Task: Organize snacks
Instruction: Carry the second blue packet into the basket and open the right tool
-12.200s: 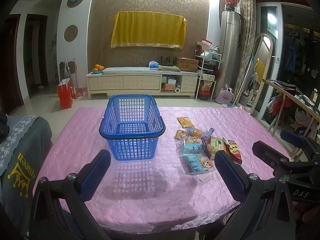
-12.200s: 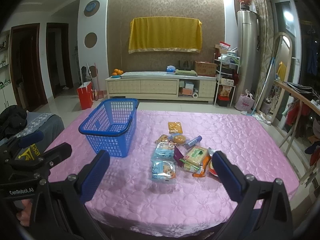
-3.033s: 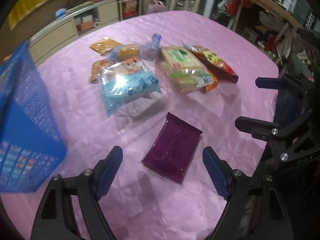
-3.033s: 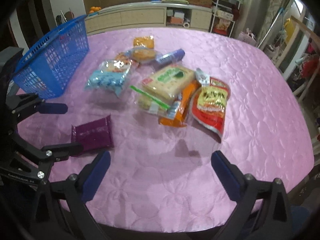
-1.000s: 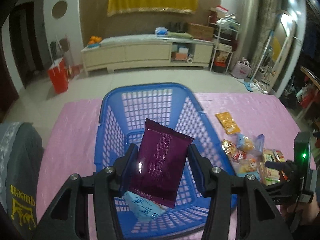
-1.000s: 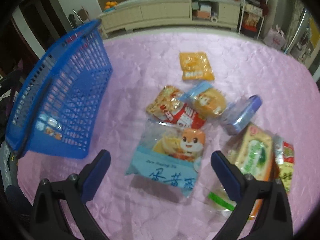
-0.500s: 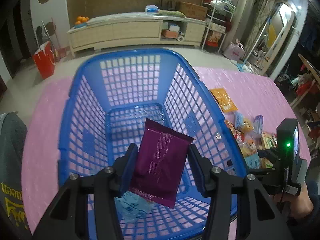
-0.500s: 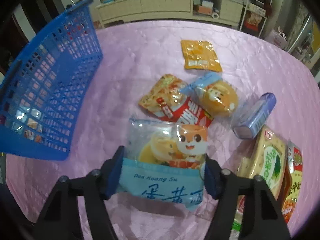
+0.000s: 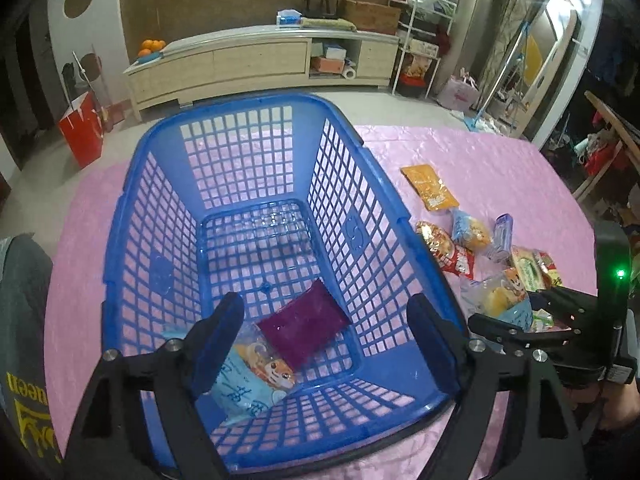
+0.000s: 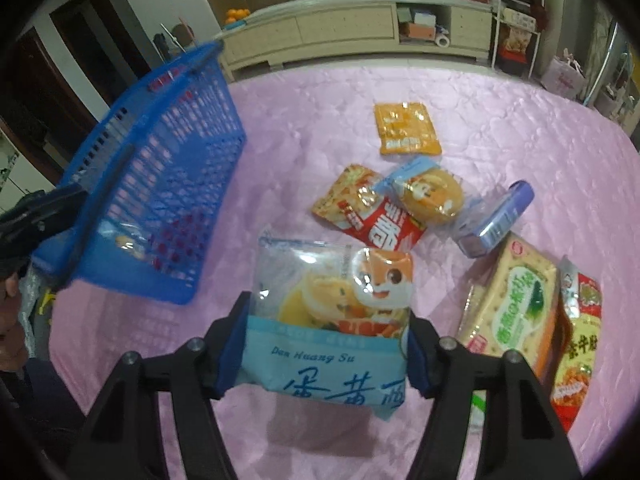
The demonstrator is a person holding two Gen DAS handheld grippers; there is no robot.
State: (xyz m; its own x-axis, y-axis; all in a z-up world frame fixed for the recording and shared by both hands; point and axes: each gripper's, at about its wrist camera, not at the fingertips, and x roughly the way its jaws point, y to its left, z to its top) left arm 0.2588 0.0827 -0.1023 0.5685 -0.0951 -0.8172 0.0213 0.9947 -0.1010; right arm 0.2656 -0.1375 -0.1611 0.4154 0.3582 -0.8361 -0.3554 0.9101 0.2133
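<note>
A blue plastic basket (image 9: 352,160) stands on the pink tablecloth; it also shows in the right wrist view (image 10: 168,160). Inside lie a purple packet (image 9: 302,326) and a light blue fox-print bag (image 9: 252,380). My left gripper (image 9: 324,336) is open and empty above the basket. My right gripper (image 10: 326,344) is shut on a second light blue fox-print bag (image 10: 332,320), held just above the cloth right of the basket; it also shows in the left wrist view (image 9: 500,300).
More snacks lie on the cloth: an orange packet (image 10: 406,128), a red-and-gold packet (image 10: 368,212), a small bun bag (image 10: 432,196), a lilac pack (image 10: 496,220), a green cracker box (image 10: 512,304) and a red-yellow bag (image 10: 580,344). A grey garment (image 9: 20,320) hangs at the left edge.
My left gripper opened and dropped the purple packet into the basket. My right gripper, shut on the fox-print bag, has lifted it off the cloth.
</note>
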